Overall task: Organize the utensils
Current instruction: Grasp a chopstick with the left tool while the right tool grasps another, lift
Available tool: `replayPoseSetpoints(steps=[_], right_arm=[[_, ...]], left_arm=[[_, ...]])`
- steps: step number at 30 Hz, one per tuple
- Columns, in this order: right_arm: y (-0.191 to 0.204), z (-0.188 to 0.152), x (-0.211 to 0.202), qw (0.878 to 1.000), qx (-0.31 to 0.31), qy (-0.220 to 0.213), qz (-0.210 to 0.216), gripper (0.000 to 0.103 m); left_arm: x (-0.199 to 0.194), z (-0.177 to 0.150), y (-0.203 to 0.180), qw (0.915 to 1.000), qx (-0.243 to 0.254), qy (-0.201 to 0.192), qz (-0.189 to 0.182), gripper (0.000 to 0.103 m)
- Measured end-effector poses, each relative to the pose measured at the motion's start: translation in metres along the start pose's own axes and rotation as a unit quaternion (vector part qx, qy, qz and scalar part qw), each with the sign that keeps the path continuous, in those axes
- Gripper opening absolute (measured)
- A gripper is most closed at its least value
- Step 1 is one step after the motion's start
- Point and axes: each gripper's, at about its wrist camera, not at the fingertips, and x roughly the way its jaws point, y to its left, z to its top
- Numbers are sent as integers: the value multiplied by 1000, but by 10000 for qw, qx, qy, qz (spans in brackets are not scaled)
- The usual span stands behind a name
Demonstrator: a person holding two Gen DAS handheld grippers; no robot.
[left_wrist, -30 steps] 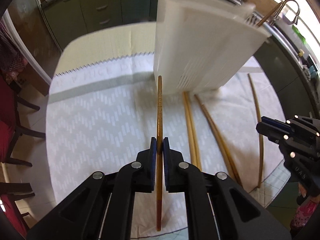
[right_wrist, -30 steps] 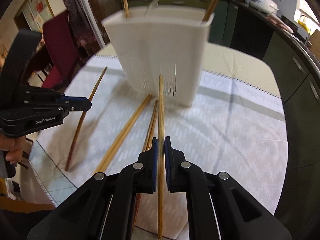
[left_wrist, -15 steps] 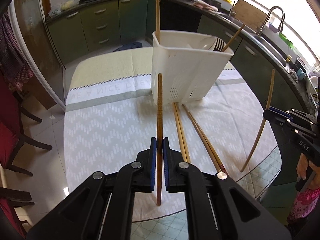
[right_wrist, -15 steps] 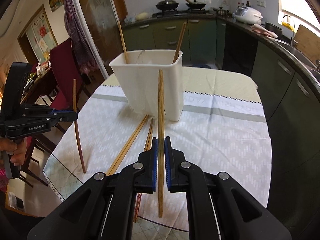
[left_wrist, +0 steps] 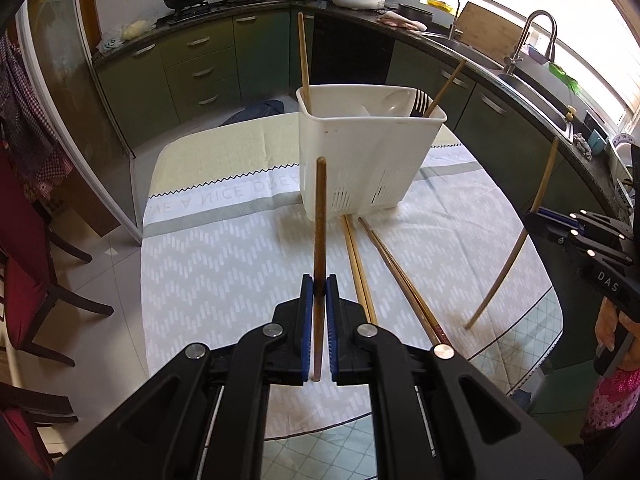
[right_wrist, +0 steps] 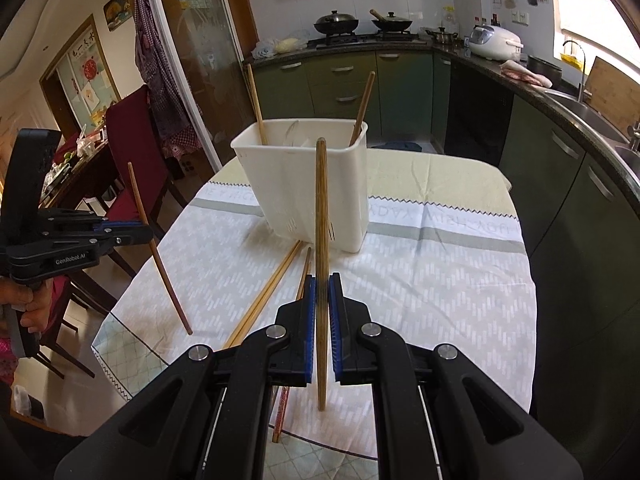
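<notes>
My left gripper is shut on a dark brown chopstick, held above the table and pointing toward the white utensil caddy. My right gripper is shut on a lighter wooden chopstick, also lifted and aimed at the caddy. Each gripper shows in the other's view: the right gripper with its chopstick at the right edge, the left gripper with its chopstick at the left. The caddy holds two upright chopsticks, a spoon and a fork. Several chopsticks lie on the cloth in front of it.
The table carries a white and grey patterned cloth. Red chairs stand at its left side. Green kitchen cabinets, a stove with pans and a sink curve round behind. A person's hand holds the left gripper.
Both grippers rose and drew back from the caddy, lifting their chopsticks off the cloth. The caddy looks smaller and farther now, and the kitchen behind has come into view.
</notes>
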Motion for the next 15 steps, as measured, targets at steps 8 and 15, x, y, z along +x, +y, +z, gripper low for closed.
replayPoseSetpoints(steps=[8, 15], right_arm=[[0, 0, -2, 10000, -30, -37, -46, 7], [1, 4, -9, 9999, -58, -111, -41, 8]], left_arm=[[-2, -1, -1, 10000, 6, -6, -23, 7], [-11, 0, -4, 9999, 74, -91, -35, 7]])
